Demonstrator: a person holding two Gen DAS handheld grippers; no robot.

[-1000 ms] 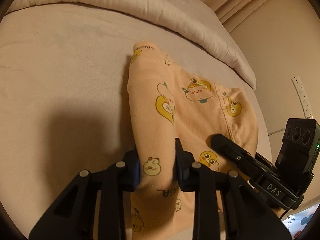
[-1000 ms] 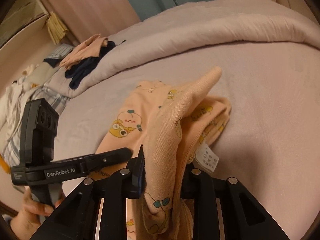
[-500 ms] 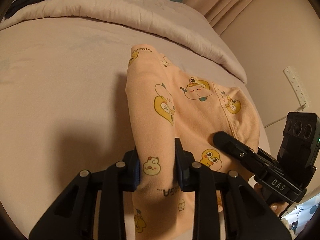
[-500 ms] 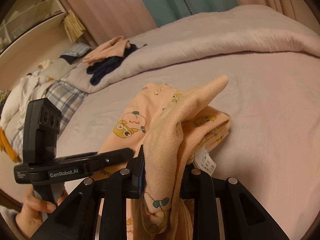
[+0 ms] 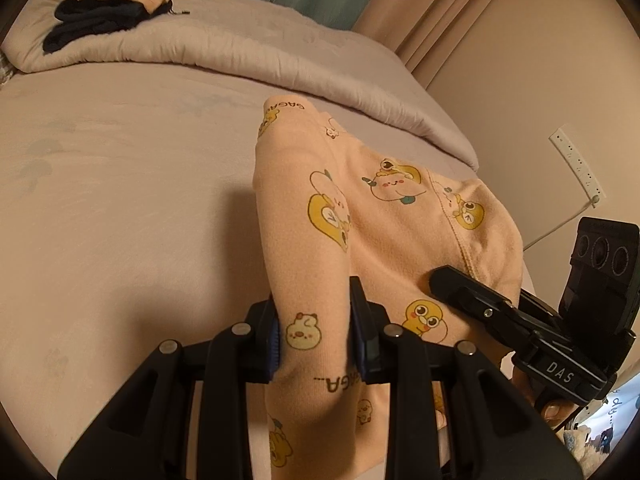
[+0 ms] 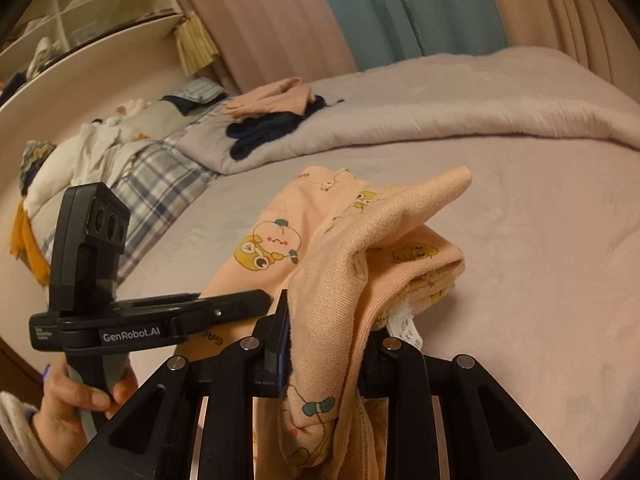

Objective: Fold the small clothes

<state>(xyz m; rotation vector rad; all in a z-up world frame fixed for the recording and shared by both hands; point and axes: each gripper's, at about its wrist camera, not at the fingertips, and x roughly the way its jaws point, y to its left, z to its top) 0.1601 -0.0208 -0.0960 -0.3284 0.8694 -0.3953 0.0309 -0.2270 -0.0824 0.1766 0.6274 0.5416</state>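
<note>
A small peach garment (image 5: 384, 216) printed with yellow cartoon animals hangs lifted over the bed sheet (image 5: 120, 208). My left gripper (image 5: 314, 336) is shut on a bunched fold of it near its lower edge. My right gripper (image 6: 326, 336) is shut on another fold of the same garment (image 6: 360, 248), with a white care label (image 6: 406, 326) hanging beside the right finger. Each view shows the other gripper beside the cloth: the right one (image 5: 436, 280) at the lower right, the left one (image 6: 264, 300) at the lower left, held by a hand (image 6: 76, 392).
A rolled duvet (image 5: 240, 48) lies across the far side of the bed, with a stack of peach and dark navy clothes (image 5: 104, 4) on it. A plaid cover and a heap of laundry (image 6: 104, 160) lie far left. Curtains (image 6: 400, 12) and a wall socket strip (image 5: 576, 164) stand behind.
Both grippers have lifted and carried the garment together, still shut on it. The views tilted up, so the stacked clothes, curtains and shelf came into sight.
</note>
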